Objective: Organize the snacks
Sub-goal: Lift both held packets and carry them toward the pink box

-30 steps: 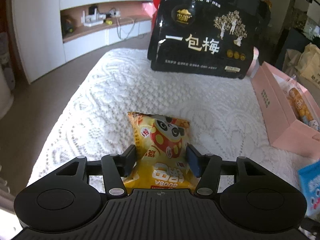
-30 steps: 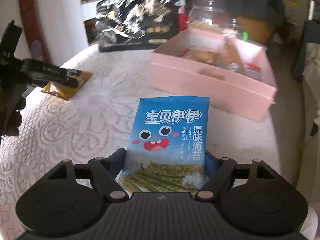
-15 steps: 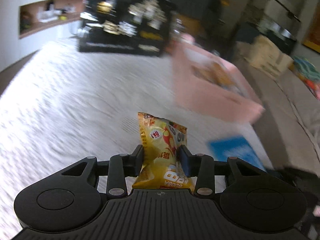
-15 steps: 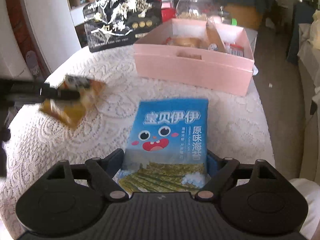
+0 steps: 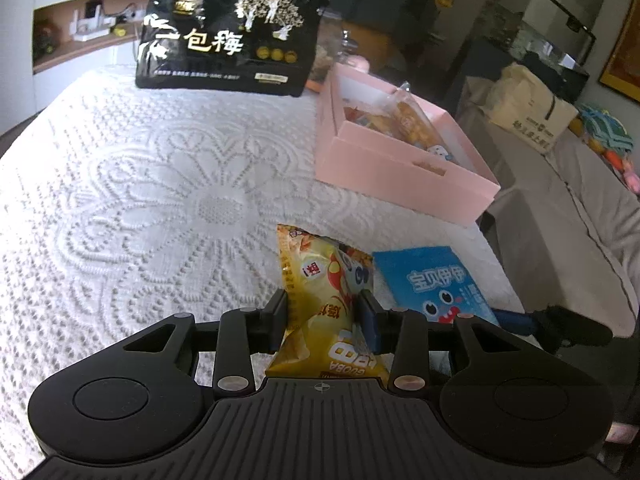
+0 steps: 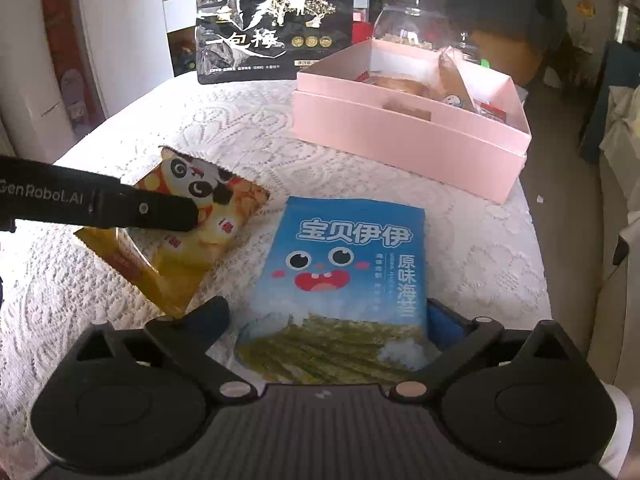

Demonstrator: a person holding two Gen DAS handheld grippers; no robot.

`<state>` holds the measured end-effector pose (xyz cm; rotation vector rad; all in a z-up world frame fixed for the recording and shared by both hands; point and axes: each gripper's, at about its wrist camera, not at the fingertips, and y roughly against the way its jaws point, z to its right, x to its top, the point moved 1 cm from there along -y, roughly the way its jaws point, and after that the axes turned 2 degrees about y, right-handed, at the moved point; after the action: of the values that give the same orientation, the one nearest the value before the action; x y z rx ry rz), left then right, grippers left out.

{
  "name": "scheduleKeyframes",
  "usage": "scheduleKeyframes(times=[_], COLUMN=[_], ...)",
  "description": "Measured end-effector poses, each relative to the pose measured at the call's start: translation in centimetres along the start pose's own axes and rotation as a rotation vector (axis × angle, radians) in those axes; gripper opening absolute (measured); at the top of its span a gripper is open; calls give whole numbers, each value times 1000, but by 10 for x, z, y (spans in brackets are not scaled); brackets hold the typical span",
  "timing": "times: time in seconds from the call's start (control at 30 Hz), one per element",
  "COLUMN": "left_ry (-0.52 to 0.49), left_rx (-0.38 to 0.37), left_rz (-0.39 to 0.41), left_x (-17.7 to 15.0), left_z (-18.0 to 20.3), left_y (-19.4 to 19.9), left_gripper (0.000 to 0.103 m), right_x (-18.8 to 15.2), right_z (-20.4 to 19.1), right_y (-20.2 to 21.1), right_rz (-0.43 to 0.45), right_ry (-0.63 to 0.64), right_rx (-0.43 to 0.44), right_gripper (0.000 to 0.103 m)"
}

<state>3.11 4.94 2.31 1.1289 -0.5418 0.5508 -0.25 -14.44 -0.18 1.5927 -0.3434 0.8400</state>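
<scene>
My left gripper is shut on a yellow panda snack bag and holds it above the white lace tablecloth; the bag also shows in the right wrist view. My right gripper is open wide around a blue seaweed snack bag that lies flat on the cloth. The blue bag also shows in the left wrist view, just right of the yellow bag. A pink box holding several snacks stands at the back right; it also shows in the right wrist view.
A large black plum bag stands upright at the table's back; it also shows in the right wrist view. A glass jar stands behind the pink box. A sofa lies beyond the table's right edge.
My left gripper closed on the yellow bag, lifted it and swung it right, next to the blue bag. My right gripper's fingers spread wider around the blue bag.
</scene>
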Motion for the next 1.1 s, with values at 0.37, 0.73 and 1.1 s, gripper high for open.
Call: scheduleKeyframes(times=[0.37, 0.73, 1.1], left_ry=[9, 11, -5], left_rx=[-4, -17, -3], left_rz=[-14, -8, -5], left_x=[-6, -12, -14], left_z=[-3, -5, 0], left_y=[-4, 1, 2], left_gripper=[43, 43, 43], right_x=[34, 35, 40], right_z=[28, 41, 36], right_y=[12, -17, -23], right_rz=[23, -71, -77], right_ry=[-96, -195, -169], right_rx=[44, 122, 123], right_gripper=[97, 97, 97])
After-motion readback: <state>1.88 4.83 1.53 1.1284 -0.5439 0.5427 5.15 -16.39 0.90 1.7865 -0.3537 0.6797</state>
